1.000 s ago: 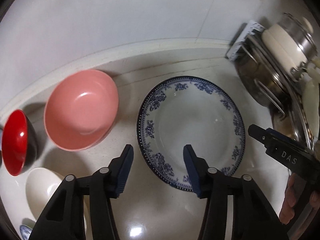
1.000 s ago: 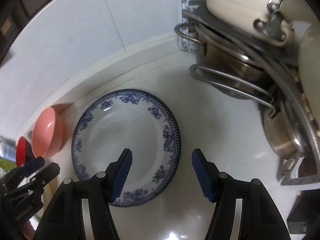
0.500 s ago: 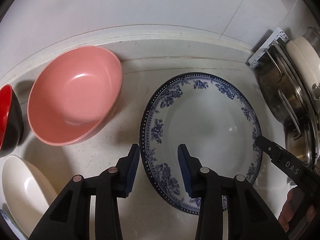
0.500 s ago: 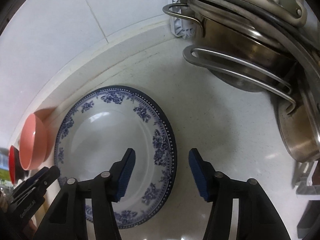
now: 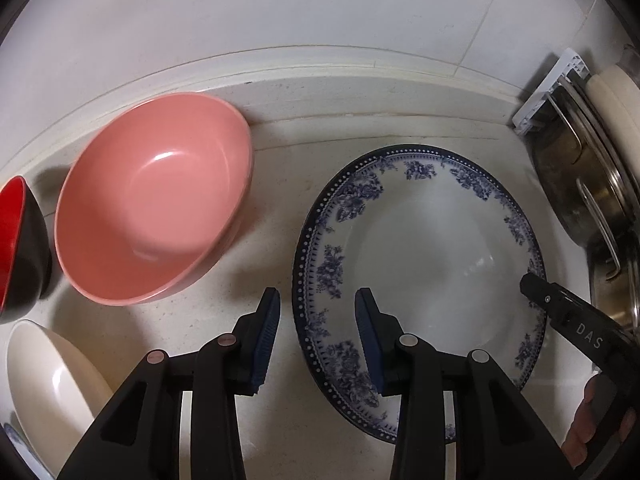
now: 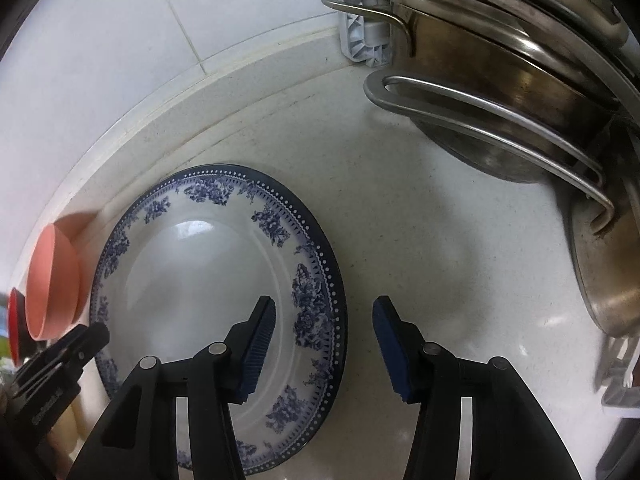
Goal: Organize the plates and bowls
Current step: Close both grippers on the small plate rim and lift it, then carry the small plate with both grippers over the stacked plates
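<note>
A white plate with a blue floral rim (image 5: 432,264) lies flat on the pale counter; it also shows in the right wrist view (image 6: 200,280). My left gripper (image 5: 318,336) is open, its jaws straddling the plate's left rim. My right gripper (image 6: 324,344) is open, its jaws straddling the plate's right rim. A pink bowl (image 5: 156,196) sits left of the plate, near the back ledge. A red and black bowl (image 5: 18,248) stands at the far left, and a cream bowl (image 5: 48,384) at the lower left.
Steel pots and pans (image 6: 520,92) with long handles stand stacked on a rack at the right, close to the plate. A white plastic rack end (image 5: 548,92) sits against the tiled wall (image 5: 280,8). A raised ledge (image 5: 320,64) runs along the back of the counter.
Both grippers have moved forward and down toward the plate. The left jaws have narrowed from a wider opening and now straddle the left rim; the right jaws straddle the right rim.
</note>
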{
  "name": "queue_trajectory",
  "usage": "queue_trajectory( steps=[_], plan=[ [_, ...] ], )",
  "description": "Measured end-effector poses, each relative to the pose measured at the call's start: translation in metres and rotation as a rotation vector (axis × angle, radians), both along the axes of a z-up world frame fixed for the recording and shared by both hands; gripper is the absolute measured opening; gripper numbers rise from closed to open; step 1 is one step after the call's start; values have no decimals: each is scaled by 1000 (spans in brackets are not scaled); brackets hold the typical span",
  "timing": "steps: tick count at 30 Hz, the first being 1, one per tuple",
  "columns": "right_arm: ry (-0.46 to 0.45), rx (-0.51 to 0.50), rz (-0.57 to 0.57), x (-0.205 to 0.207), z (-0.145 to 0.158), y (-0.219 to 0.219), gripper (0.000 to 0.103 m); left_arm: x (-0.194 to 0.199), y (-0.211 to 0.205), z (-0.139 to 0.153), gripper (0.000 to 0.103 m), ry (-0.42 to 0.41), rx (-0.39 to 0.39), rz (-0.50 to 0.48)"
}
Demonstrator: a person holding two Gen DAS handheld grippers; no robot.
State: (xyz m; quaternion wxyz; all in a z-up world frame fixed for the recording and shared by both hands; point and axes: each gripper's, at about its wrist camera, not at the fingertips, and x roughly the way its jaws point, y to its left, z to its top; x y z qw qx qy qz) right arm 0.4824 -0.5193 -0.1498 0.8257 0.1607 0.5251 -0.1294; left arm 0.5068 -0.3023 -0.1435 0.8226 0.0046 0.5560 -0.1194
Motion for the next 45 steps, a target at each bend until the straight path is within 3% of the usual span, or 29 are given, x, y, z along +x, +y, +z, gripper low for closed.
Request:
queue_trajectory(
  steps=[11, 16, 21, 29, 45],
  plan=[
    [-7, 5, 6, 6, -3, 1, 52, 12, -6, -9, 37, 17, -5, -2],
    [-6, -13, 27, 8, -3, 2, 42, 12, -7, -9, 32, 17, -1, -20],
    [-1, -26, 55, 9, -4, 8, 39, 14, -8, -9, 31, 16, 1, -25],
    [-22, 4, 37, -4, -4, 8, 34, 0, -5, 7, 31, -69, 33, -55],
    [-90, -53, 2, -64, 30, 34, 34, -59, 34, 38, 32, -142, -27, -82]
  ],
)
